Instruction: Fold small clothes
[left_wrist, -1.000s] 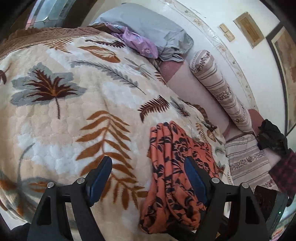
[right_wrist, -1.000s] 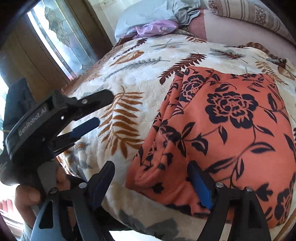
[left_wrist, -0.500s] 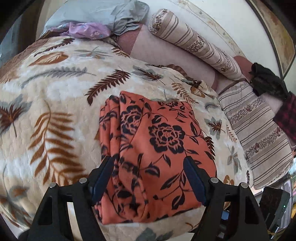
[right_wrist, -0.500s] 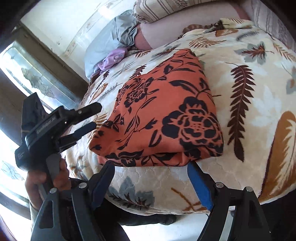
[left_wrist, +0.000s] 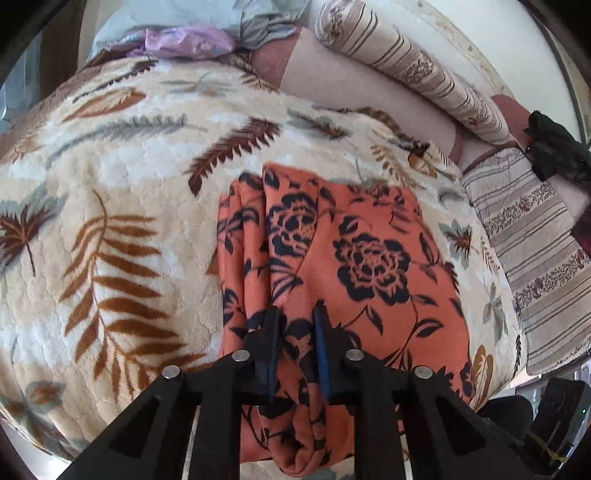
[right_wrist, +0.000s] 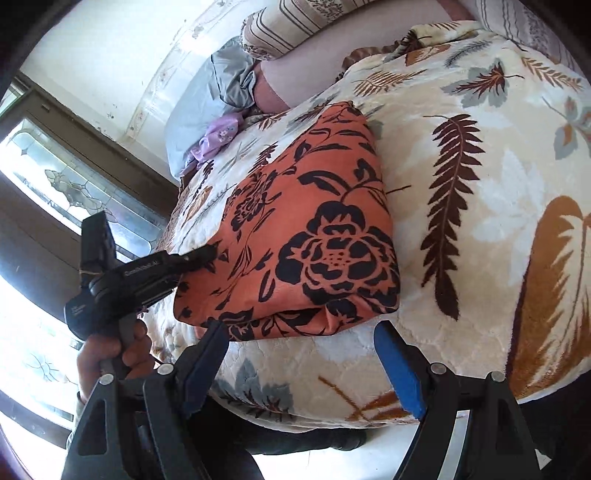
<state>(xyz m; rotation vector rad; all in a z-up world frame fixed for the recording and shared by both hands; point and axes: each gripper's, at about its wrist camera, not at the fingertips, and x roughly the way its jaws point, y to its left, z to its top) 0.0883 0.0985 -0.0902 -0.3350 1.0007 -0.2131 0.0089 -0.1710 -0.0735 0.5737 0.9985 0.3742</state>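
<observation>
A folded orange garment with black flowers (left_wrist: 354, 266) lies on the leaf-patterned blanket (left_wrist: 110, 229) near the bed's front edge; it also shows in the right wrist view (right_wrist: 317, 229). My left gripper (left_wrist: 295, 325) is shut on a pinch of the garment's near edge, and its body shows in the right wrist view (right_wrist: 147, 273) at the garment's left corner. My right gripper (right_wrist: 299, 347) is open and empty, just in front of the garment's near folded edge, above the blanket's rim.
A grey pillow (left_wrist: 221, 18) and a purple cloth (left_wrist: 184, 40) lie at the head of the bed. A striped bolster (left_wrist: 406, 70) and a striped cushion (left_wrist: 535, 251) lie along the wall side. A window (right_wrist: 55, 192) is to the left.
My left gripper has closed on the garment's near edge. My right gripper has swung round to the garment's front edge and stayed open.
</observation>
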